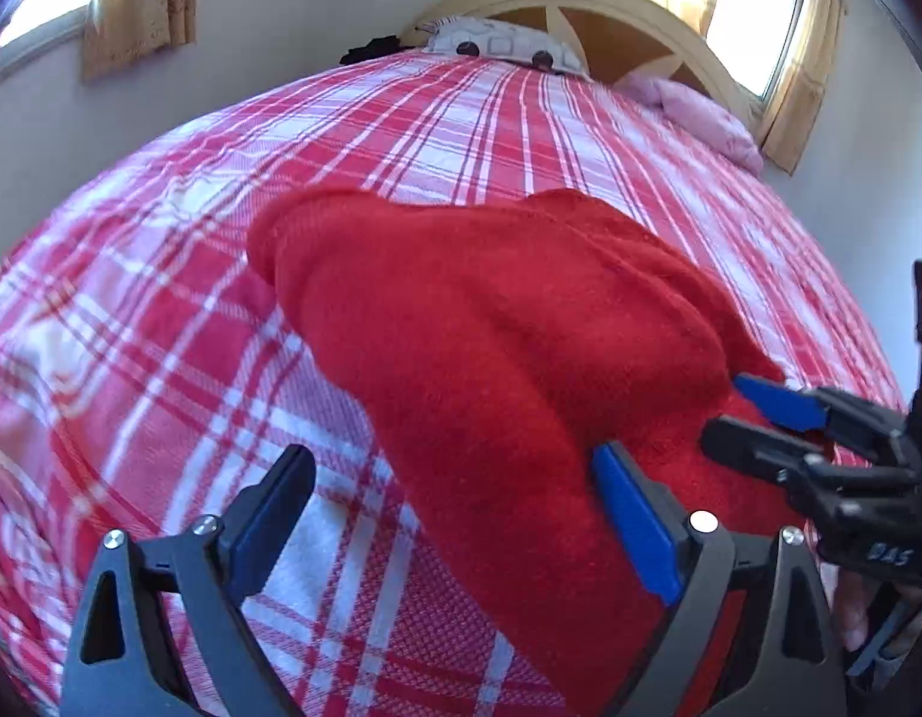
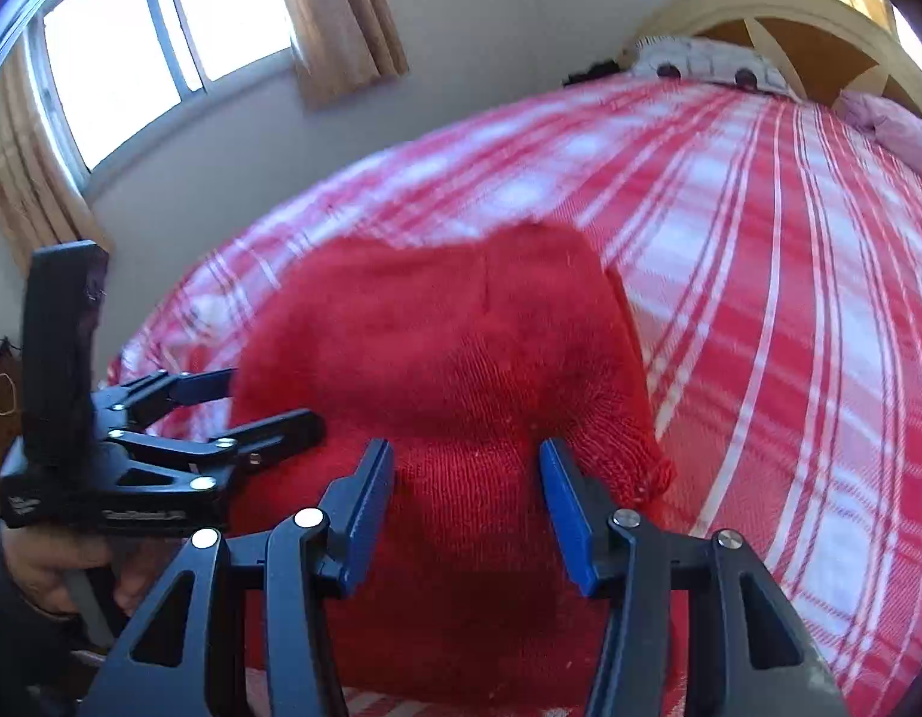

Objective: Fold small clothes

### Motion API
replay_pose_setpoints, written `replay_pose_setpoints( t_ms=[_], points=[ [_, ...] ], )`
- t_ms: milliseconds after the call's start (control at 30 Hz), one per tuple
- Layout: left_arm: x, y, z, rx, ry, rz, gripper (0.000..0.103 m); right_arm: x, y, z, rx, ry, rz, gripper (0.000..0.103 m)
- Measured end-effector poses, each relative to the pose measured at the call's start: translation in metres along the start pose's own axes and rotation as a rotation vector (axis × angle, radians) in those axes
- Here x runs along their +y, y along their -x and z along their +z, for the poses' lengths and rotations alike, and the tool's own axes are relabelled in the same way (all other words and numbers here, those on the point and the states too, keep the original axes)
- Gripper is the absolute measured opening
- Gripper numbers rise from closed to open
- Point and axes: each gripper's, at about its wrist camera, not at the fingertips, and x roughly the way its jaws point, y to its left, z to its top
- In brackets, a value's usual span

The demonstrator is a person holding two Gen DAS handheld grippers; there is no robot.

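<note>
Left wrist view: red knit [image 1: 490, 346] is lying on the plaid bed [image 1: 162, 310], bunched into a soft hump w/ its near end running under the camera, toward the bottom edge. Left gripper [image 1: 455, 514] is standing wide apart; its right pad is touching or just beside the knit's edge, left pad is over bare plaid, nothing clamped. Right gripper [image 1: 759, 418] is coming in from the right edge, jaws part open around the knit's right hem, pads not visibly pressing; can't tell if they're brushing the fabric. Pillows and headboard are sitting well apart at the far end. Right wrist view: knit [image 2: 449, 370] is filling the middle, ribbed weave showing, a rolled hem curling at lower right. Right gripper [image 2: 466, 514] is hovering w/ both blue pads apart over the near part of the knit, fabric between them but not pinched. Left gripper [image 2: 269, 406] is sitting at the knit's left edge, jaws spread, a hand [image 2: 48, 567] holding its handle. Judgement: the knit is looking light, floppy, stretchy, not fragile, not slippery, prob. clinging a bit to the bedspread; it'll be sagging and bunching if lifted by one point. Best hold is likely the hem corners, one per gripper, pinching a doubled edge rather than the loose middle.
</note>
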Motion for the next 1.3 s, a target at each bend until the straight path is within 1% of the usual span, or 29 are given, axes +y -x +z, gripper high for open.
replay_pose_setpoints(
  t_ms=[33,100,200,267,333,367,433,533,600,667,800,900,1000,1300],
  points=[
    [0.002,-0.002,0.000,-0.004,0.014,-0.009,0.103,0.000,0.001,-0.003,-0.003,0.010,-0.001,0.052],
    [0.013,-0.005,-0.001,-0.003,0.058,-0.056,0.103,-0.001,0.002,-0.003,0.001,0.001,-0.003,0.052],
    [0.010,0.000,-0.003,-0.031,0.035,-0.058,0.103,0.000,0.002,-0.007,0.000,0.010,-0.015,0.052],
    [0.012,0.005,-0.004,-0.025,0.059,-0.067,0.103,0.001,0.010,-0.004,-0.014,0.006,-0.020,0.052],
    [0.014,0.014,0.000,-0.014,0.093,-0.084,0.103,0.003,0.025,-0.005,-0.051,-0.011,-0.038,0.053],
    [0.008,0.020,0.000,-0.020,0.089,-0.076,0.103,0.006,0.033,-0.005,-0.061,-0.015,-0.054,0.053],
    [-0.001,0.043,-0.002,-0.057,0.040,-0.056,0.103,0.011,0.048,-0.001,-0.082,-0.018,-0.092,0.059],
    [-0.011,0.070,-0.002,-0.109,-0.034,-0.024,0.103,0.022,0.075,-0.005,-0.127,-0.016,-0.158,0.060],
    [-0.017,0.090,-0.002,-0.147,-0.060,-0.032,0.103,0.031,0.095,-0.008,-0.155,-0.027,-0.206,0.060],
    [-0.023,0.103,-0.001,-0.179,-0.079,-0.027,0.103,0.039,0.111,-0.010,-0.182,-0.034,-0.211,0.060],
    [-0.037,0.133,0.002,-0.244,-0.119,-0.065,0.103,0.060,0.146,-0.016,-0.244,0.000,-0.236,0.062],
    [-0.043,0.143,0.002,-0.263,-0.139,-0.082,0.103,0.069,0.167,-0.018,-0.283,0.009,-0.240,0.063],
    [-0.047,0.147,0.002,-0.269,-0.148,-0.079,0.103,0.073,0.178,-0.019,-0.308,0.012,-0.241,0.064],
    [-0.051,0.153,0.000,-0.281,-0.156,-0.080,0.103,0.076,0.191,-0.025,-0.338,0.005,-0.260,0.064]
  ],
)
